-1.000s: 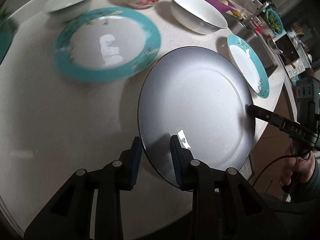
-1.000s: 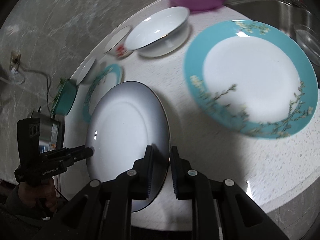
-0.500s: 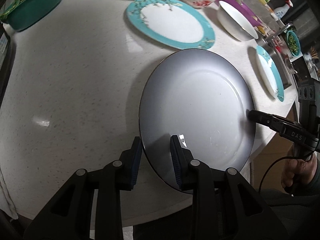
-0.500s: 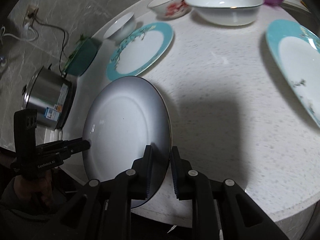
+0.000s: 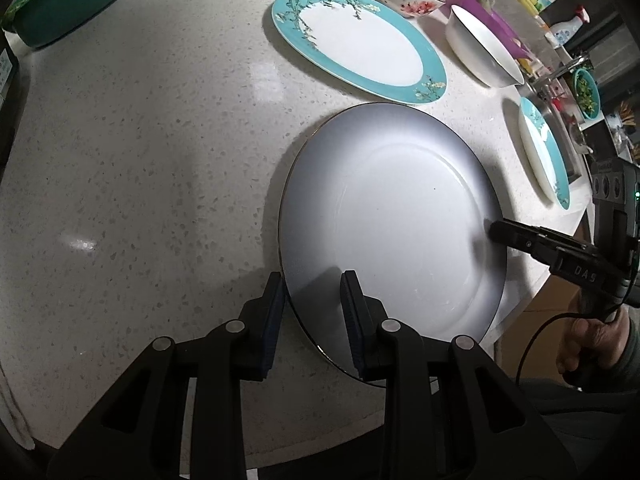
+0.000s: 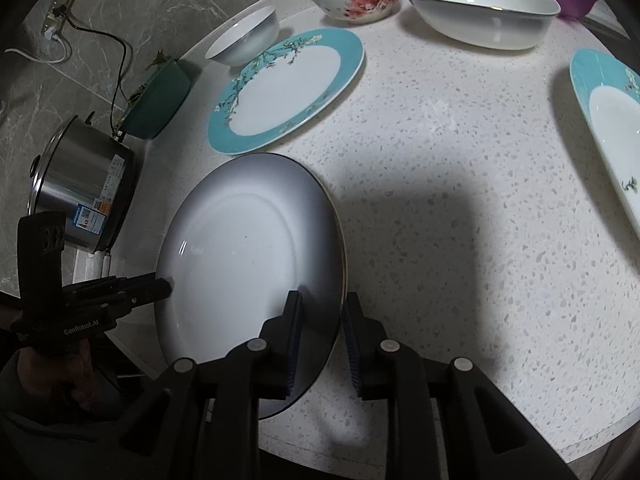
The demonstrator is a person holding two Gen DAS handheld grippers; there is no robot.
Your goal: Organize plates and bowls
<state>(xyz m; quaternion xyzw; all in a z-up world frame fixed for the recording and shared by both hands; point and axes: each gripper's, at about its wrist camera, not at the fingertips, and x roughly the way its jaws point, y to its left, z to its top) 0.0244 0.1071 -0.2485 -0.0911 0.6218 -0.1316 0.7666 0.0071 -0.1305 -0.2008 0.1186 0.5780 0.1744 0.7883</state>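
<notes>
My left gripper (image 5: pixel 312 312) grasps the near rim of the grey plate (image 5: pixel 392 220), one finger under it and one on top. My right gripper (image 6: pixel 320 336) pinches the opposite rim, its tip showing in the left view at the plate's far right edge. Ahead of my left fingers lie a teal-rimmed plate (image 5: pixel 356 42) and, to the right, a white bowl (image 5: pixel 480 54). Only the right view shows the steel pot (image 6: pixel 80 184) left of my fingers; only the left view shows the spray bottle (image 5: pixel 568 26).
</notes>
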